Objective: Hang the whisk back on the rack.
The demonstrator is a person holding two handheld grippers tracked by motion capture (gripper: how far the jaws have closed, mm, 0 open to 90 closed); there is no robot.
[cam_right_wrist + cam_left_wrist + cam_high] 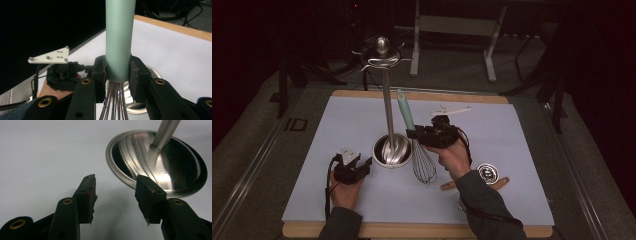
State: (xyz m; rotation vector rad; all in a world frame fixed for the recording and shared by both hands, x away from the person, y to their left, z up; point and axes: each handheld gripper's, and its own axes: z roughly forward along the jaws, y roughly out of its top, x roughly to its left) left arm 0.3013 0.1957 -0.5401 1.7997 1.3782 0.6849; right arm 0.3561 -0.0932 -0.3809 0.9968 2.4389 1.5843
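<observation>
Pale mat (362, 125) covers table. Right gripper (117, 72) pinches whisk (424, 167) by its green handle, just right of steel stand base (392, 150); wires seemingly touch mat. Left gripper (115, 195) jaws spread, just left of base.

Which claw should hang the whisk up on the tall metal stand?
The right claw: it already grips the whisk by its green handle, beside the stand. The left claw is open and empty by the stand's base.

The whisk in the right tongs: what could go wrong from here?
1. The right tongs clamp the whisk at the smooth handle's lower end, so it may slip or swing.
2. The tall stand is close beside it; a sideways move could knock it, since the open left tongs do not hold its base.
</observation>
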